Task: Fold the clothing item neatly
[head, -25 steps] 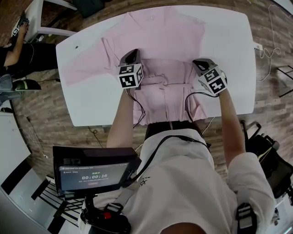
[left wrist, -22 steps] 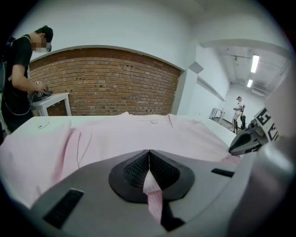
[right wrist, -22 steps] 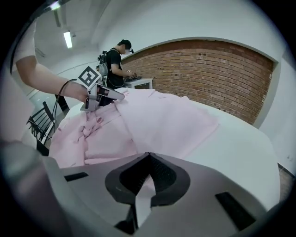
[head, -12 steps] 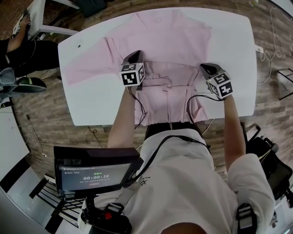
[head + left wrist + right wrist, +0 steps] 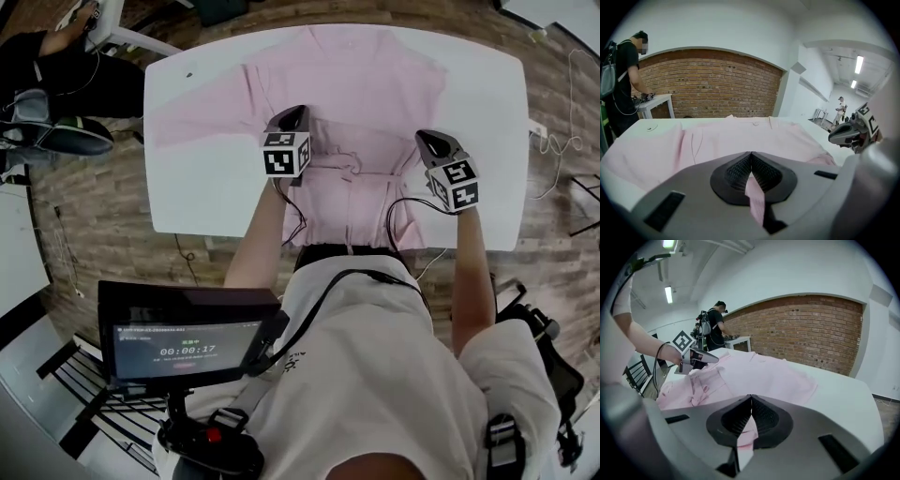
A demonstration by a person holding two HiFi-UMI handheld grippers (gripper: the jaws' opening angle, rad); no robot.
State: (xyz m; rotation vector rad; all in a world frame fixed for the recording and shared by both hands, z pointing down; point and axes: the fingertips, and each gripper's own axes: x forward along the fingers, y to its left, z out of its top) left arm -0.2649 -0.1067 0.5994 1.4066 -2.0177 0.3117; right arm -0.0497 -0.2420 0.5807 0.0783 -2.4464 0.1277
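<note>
- Head view: a pink shirt lies spread on a white table, collar at the far edge and hem hanging over the near edge toward the wearer. One sleeve stretches out flat to the left. The left gripper and the right gripper sit over the shirt's middle, one at each side, with a bunched ridge of cloth running between them.
- Left gripper view: the jaws are pressed together and pinch a narrow strip of the pink shirt, which trails down from between the pads. Beyond them the shirt lies flat across the table, and the right gripper shows at the right edge. A brick wall closes the background, with a person standing at the far left.
- Right gripper view: these jaws are likewise closed on a fold of pink cloth. The left gripper shows at the left, above rumpled fabric.
</note>
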